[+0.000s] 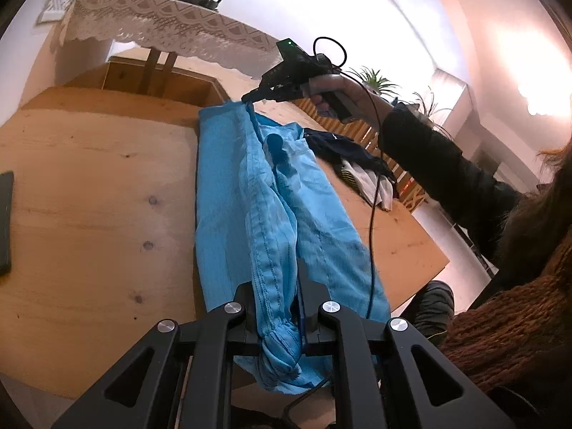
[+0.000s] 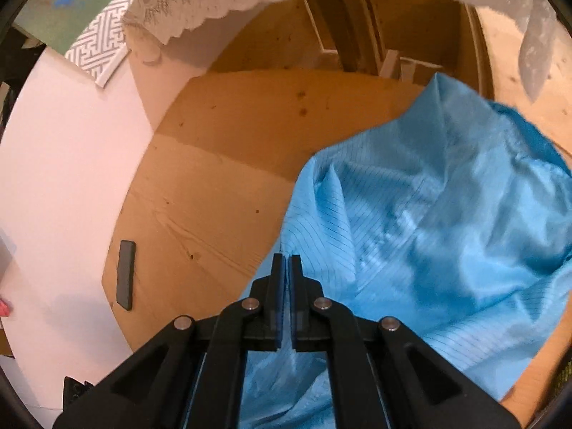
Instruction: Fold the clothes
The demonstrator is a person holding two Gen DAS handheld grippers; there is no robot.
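A light blue garment [image 1: 221, 186] lies stretched lengthwise on the wooden table [image 1: 89, 196]. Its near end is bunched into a thick roll between the fingers of my left gripper [image 1: 277, 296], which is shut on it. At the far end, a hand holds my right gripper [image 1: 248, 97], whose tip pinches the garment's raised far corner. In the right wrist view the right gripper [image 2: 286, 259] has its jaws pressed together on the cloth's edge. The rest of the blue garment [image 2: 429, 232] spreads in loose folds to the right over the table [image 2: 214, 196].
A flat dark slab like a phone [image 1: 5, 221] [image 2: 126, 273] lies near the table's left edge. Dark and white clothes [image 1: 354, 168] are piled at the right edge. A black cable [image 1: 371, 214] hangs over the garment. A lace-covered table [image 1: 161, 25] stands beyond.
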